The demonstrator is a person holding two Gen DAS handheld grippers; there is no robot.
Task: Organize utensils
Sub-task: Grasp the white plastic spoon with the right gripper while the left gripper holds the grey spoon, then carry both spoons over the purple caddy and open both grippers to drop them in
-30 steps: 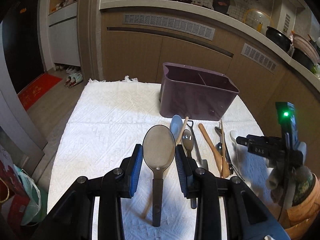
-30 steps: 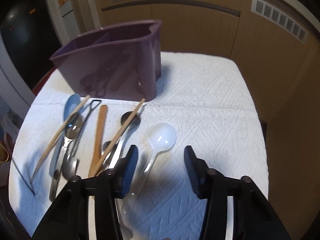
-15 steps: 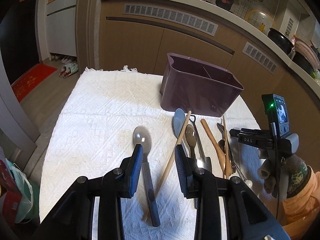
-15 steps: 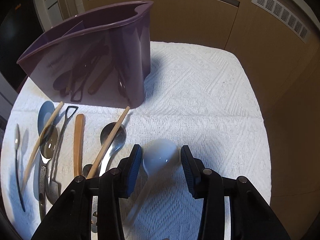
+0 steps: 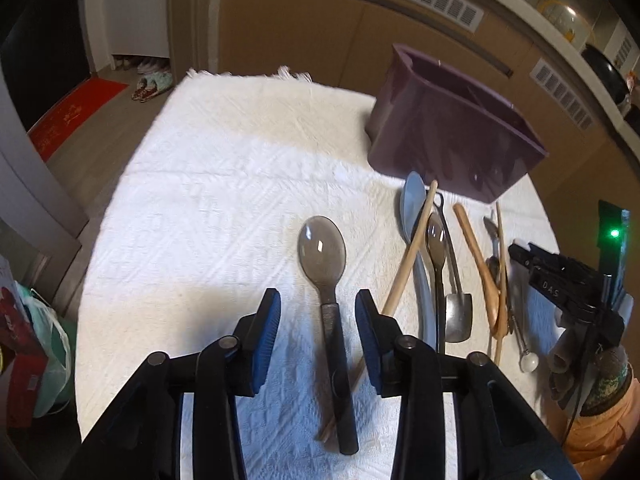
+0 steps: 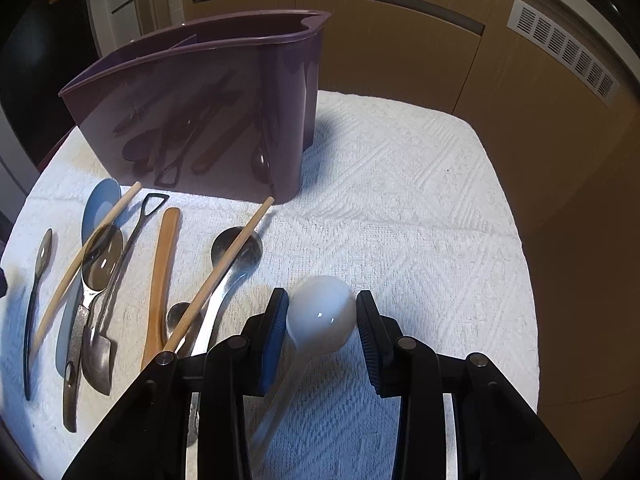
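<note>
Cabinets (image 5: 304, 36) of tan wood with vent grilles fill the upper part of both views, and a red mat (image 5: 76, 110) lies on the floor at the upper left of the left wrist view. Below them the counter, covered with a white textured cloth (image 5: 224, 184), takes up the middle of each frame. A purple utensil holder (image 6: 208, 120) stands on it, upper left in the right wrist view and upper right in the left one.

A row of utensils (image 6: 120, 276) lies loose on the cloth in front of the holder: spoons, wooden chopsticks and a wooden spoon, none in the holder.

The left gripper (image 5: 318, 316) points steeply down at the cloth, lower than a second ago. Its jaws are opening, and the smoky translucent spoon (image 5: 322, 252) lies flat between them, clear of both blue pads; a second ago it was up off the cloth between the jaws.

The right gripper (image 6: 322, 316) tilts down at the lower centre of its view. Its jaws are closing around the bowl of the white spoon (image 6: 320, 314), which lies on the cloth; the left pad is at the bowl's edge, the right one a little apart. Earlier the jaws stood wider and the bowl lay ahead of them.

At the right edge of the left wrist view, a gloved hand (image 5: 592, 364) holds the right gripper.
</note>
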